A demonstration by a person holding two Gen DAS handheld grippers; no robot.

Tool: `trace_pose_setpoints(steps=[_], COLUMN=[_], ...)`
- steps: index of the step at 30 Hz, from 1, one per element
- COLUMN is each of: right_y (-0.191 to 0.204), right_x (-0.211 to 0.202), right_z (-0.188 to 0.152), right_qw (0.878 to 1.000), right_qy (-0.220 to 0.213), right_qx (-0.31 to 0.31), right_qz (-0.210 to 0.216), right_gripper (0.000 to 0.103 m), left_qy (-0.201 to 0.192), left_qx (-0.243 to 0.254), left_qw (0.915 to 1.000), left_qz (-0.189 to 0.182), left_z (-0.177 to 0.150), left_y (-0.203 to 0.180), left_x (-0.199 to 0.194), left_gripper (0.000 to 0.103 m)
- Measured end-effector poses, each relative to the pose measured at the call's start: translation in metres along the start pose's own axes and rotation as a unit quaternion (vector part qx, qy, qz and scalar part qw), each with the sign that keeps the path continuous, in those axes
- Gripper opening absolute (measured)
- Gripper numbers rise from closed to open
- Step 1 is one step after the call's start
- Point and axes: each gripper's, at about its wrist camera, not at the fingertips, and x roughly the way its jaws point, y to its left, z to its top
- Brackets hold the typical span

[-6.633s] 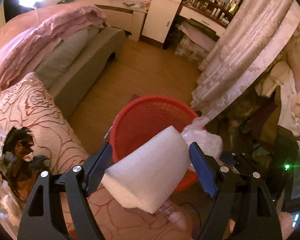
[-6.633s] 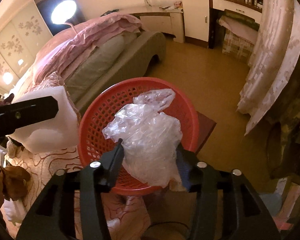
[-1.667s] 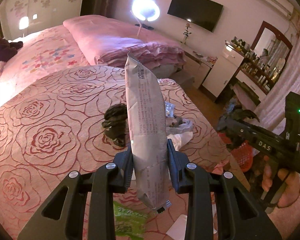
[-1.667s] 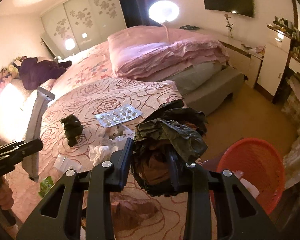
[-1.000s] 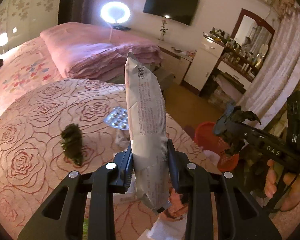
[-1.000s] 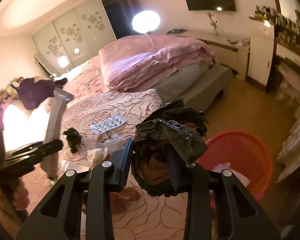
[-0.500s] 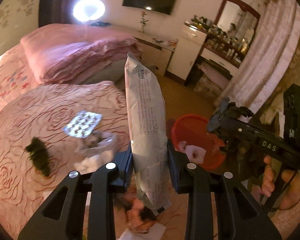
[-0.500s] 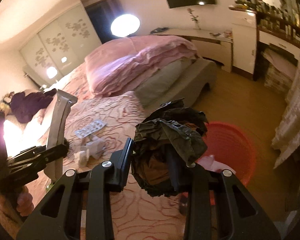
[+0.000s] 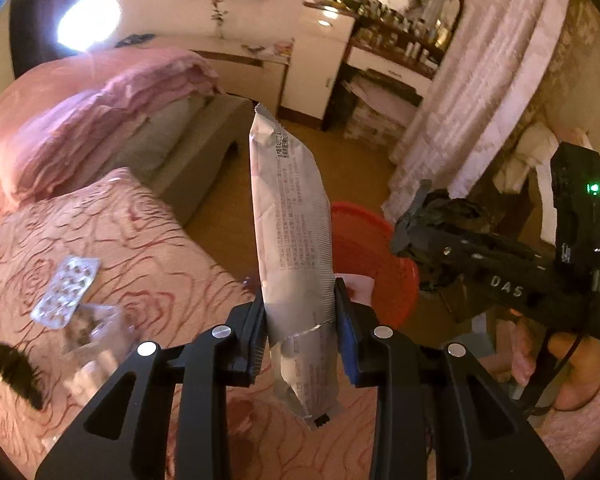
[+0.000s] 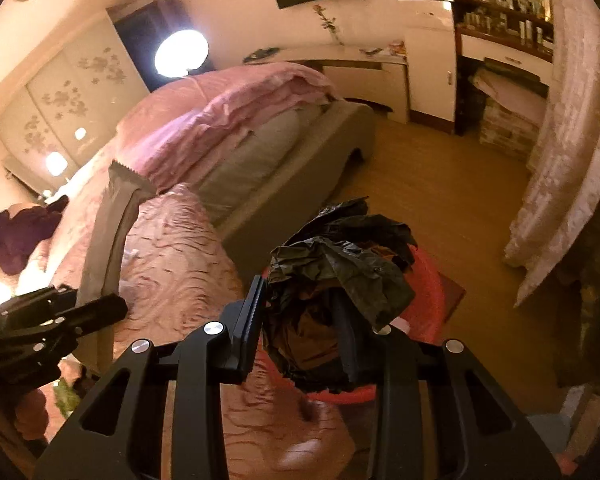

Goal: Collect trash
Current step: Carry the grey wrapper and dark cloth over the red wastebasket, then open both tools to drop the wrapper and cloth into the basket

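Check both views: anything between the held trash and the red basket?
Nothing visible. The wrapper in the left hand-held gripper and the black bag in the right hand-held gripper hang by the basket, its mouth open.

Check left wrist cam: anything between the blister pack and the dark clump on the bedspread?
Yes. In the left wrist view a crumpled clear plastic wrapper lies between the blister pack and the dark clump, on the rose-patterned bedspread.

Silver wrapper (image 9: 296,248) in left gripper (image 9: 300,344)
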Motion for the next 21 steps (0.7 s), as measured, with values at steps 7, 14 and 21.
trace_pose_setpoints(steps=[7, 14, 21], right_y=[-0.024, -0.037, -0.045], right_x=[0.027, 0.048, 0.054], right_z=[-0.003, 0.001, 0.002], right_qw=[0.999, 0.998, 0.998], right_qy=[0.023, 0.049, 0.048], right_qx=[0.015, 0.027, 0.044], right_qz=[-0.020, -0.010, -0.014], right_gripper=[0.033, 0.036, 0.057], left_qy=[0.051, 0.083, 0.084], left_qx=[0.006, 0.021, 0.017], left_qw=[0.9986, 0.9962, 0.9963], left_qz=[-0.011, -0.011, -0.004], left_z=[0.014, 0.017, 0.020], left_y=[-0.009, -0.019, -0.016], left_x=[0.047, 0.079, 0.087], left_gripper=[0.029, 0.034, 0.062])
